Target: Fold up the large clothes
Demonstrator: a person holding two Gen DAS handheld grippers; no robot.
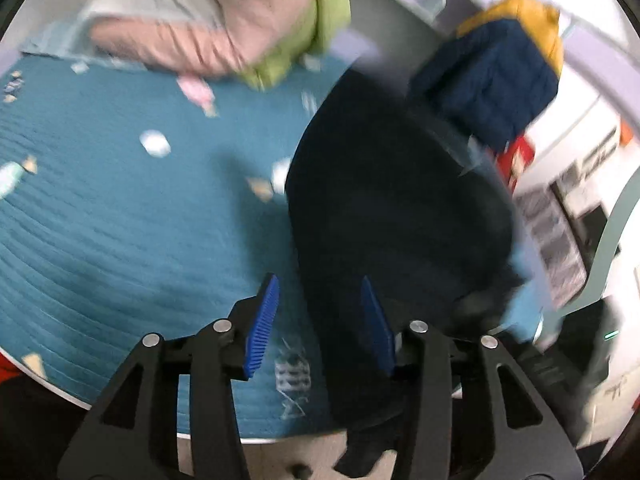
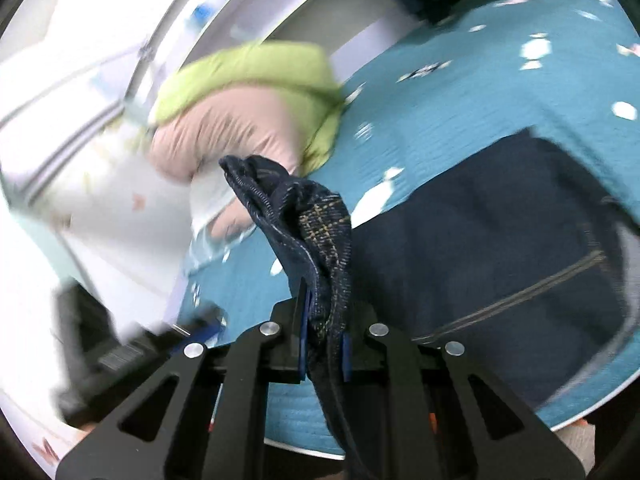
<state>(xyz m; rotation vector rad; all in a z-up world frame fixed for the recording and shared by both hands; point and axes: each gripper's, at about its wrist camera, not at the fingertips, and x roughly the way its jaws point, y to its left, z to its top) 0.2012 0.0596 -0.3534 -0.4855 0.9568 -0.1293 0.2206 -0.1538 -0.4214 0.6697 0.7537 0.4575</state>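
Observation:
A large dark navy garment [image 1: 400,208] lies on the teal patterned bedspread [image 1: 120,220], its lower end hanging over the near edge. My left gripper [image 1: 320,300] is open just above the garment's left edge, one blue finger [image 1: 264,320] over the bedspread, the other [image 1: 376,320] over the cloth. My right gripper [image 2: 324,344] is shut on a bunched fold of the same navy garment [image 2: 316,232], which stands up between the fingers. The rest of the garment [image 2: 500,248] spreads flat to the right.
A pink and lime green puffer jacket [image 1: 240,28] lies at the far side of the bed; it also shows in the right wrist view [image 2: 248,108]. A navy and yellow jacket [image 1: 500,80] lies at the back right. White furniture stands beyond the bed edge.

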